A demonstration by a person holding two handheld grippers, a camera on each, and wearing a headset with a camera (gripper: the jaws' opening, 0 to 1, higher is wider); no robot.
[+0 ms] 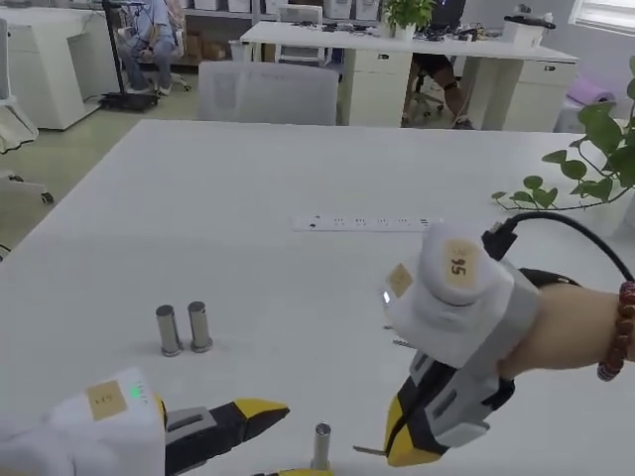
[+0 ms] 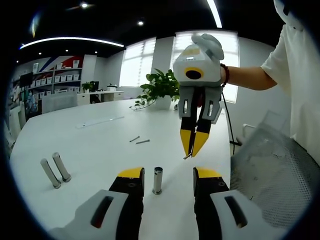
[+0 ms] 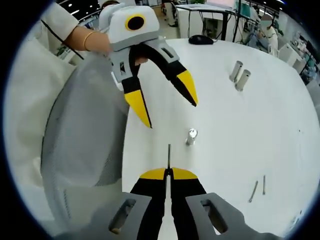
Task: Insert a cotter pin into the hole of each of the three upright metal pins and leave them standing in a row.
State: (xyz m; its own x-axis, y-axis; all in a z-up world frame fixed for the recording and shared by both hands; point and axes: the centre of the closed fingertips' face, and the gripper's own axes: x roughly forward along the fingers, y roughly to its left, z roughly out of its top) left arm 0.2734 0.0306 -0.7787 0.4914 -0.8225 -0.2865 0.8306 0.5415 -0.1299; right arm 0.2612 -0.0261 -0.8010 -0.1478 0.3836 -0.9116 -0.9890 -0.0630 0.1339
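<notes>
Right gripper view: the right gripper (image 3: 169,172) is pressed together on a cotter pin (image 3: 169,156), whose tip is near one upright pin (image 3: 191,136). The left gripper (image 3: 170,114) is spread, with that pin between its jaws, not touching them. Two more pins (image 3: 239,76) stand side by side, well apart. Two spare cotter pins (image 3: 258,189) lie on the table (image 3: 240,130).

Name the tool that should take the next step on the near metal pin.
Right. The right tool is shut on a cotter pin near that metal pin; the left tool is open, empty.
</notes>
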